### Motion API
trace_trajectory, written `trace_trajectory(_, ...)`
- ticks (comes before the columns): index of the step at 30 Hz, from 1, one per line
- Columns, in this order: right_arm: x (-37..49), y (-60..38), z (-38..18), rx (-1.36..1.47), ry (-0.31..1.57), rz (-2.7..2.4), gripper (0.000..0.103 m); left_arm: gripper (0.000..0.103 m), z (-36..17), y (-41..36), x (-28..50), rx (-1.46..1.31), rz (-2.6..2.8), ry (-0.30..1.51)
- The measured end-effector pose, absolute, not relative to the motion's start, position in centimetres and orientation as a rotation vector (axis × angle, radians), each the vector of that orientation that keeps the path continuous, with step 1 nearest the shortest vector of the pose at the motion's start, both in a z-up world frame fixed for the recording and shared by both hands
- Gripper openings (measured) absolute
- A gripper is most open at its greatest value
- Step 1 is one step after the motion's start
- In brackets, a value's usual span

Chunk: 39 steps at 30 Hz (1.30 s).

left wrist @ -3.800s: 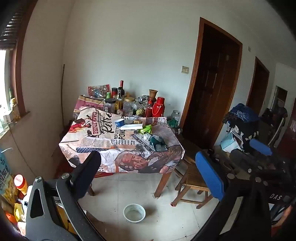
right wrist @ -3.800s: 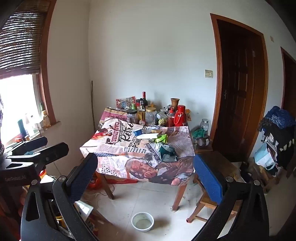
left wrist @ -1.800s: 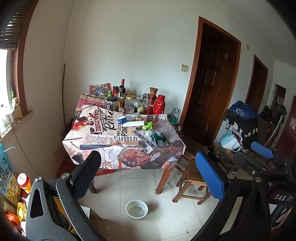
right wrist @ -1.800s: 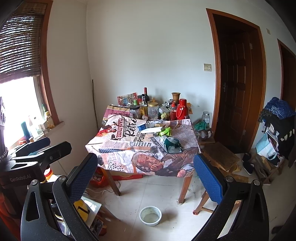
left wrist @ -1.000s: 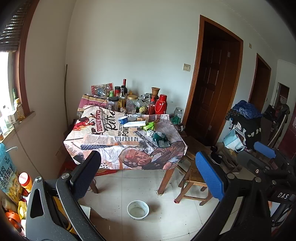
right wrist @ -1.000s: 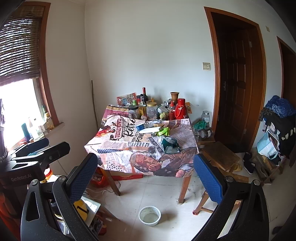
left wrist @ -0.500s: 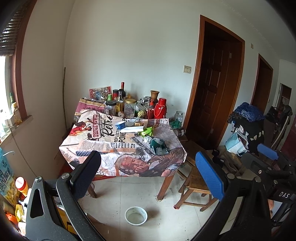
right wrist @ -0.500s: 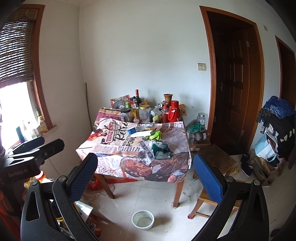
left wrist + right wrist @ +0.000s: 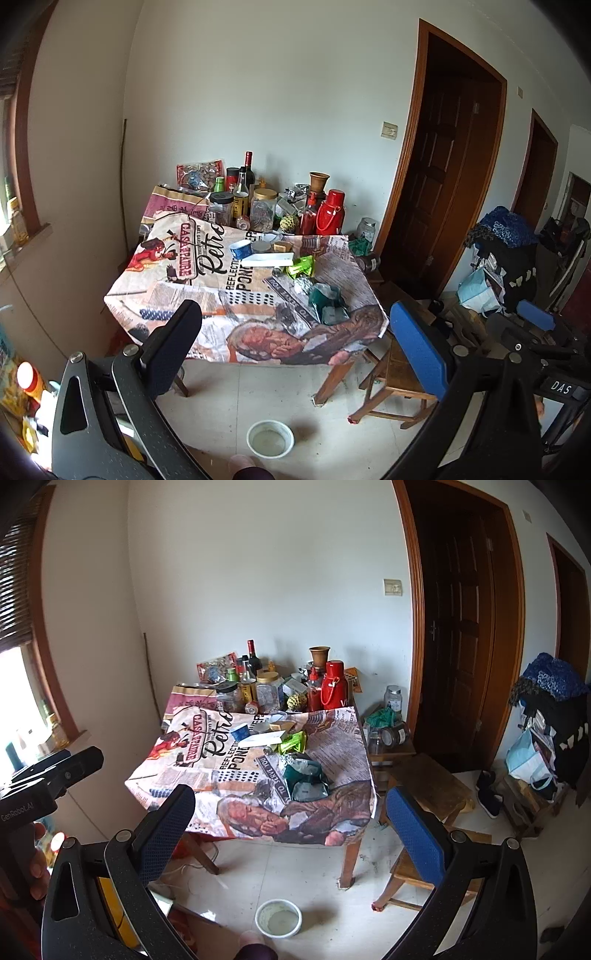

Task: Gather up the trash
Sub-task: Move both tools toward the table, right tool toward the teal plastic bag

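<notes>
A table (image 9: 173, 295) (image 9: 343, 775) with a printed newspaper-style cloth stands against the far wall. On it lies loose trash: a dark green crumpled wrapper (image 9: 327, 301) (image 9: 306, 777), a bright green wrapper (image 9: 301, 266) (image 9: 292, 743), a white flat box (image 9: 267, 259) (image 9: 264, 737) and a blue cup (image 9: 241, 248) (image 9: 240, 732). My left gripper (image 9: 295, 332) is open and empty, well short of the table. My right gripper (image 9: 290, 812) is open and empty too, at a similar distance.
Bottles, jars and a red thermos (image 9: 330, 218) (image 9: 334, 692) crowd the table's back edge. A white bowl (image 9: 270, 438) (image 9: 278, 917) sits on the tiled floor in front. A wooden stool (image 9: 397, 373) (image 9: 428, 786) stands right of the table, by dark doors (image 9: 443, 177).
Both grippers have drifted closer to the table and tilted slightly, so the table looks larger. Both stay open and empty.
</notes>
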State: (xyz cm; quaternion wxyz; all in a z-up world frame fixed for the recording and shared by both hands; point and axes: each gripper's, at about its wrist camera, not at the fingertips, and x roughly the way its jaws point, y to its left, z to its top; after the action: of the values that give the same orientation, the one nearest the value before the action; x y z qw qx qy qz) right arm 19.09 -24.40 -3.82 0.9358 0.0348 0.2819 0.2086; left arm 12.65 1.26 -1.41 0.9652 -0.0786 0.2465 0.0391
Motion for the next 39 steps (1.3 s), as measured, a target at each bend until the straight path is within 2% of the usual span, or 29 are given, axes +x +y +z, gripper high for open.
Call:
trace_trajectory(12,29.0,-17.0,-4.6,0.080,0.636,0.314,0.103,0.103,-2.0,8.6,27.8,-0.104,0.009,0.534)
trace_trajectory(20,34.6,-14.8,-7.5,0.110,0.756,0.255,0.103,0.102,-4.2,11.0,35.1,-0.076,-0.051,0.595)
trace_trajectory(24,37.3,-14.7,-10.0,0.136,0.844,0.243,0.103,0.093,-7.0,11.3,38.2,-0.087,-0.073,0.685)
trace_trajectory(33,44.5,-15.6,-18.2,0.128,1.069,0.281,0.103,0.087,-14.0,9.3,44.8,-0.105,-0.051,0.876)
trace_trajectory(37,48.0,-15.6,-21.8,0.124,1.181,0.378,0.103,0.073,-16.6,8.6,47.7,-0.147,0.029,0.968)
trace_trajectory(39,49.6,-15.5,-23.4,0.114,1.226,0.416,0.103,0.072,-17.9,8.4,48.8,-0.172,0.061,1.005)
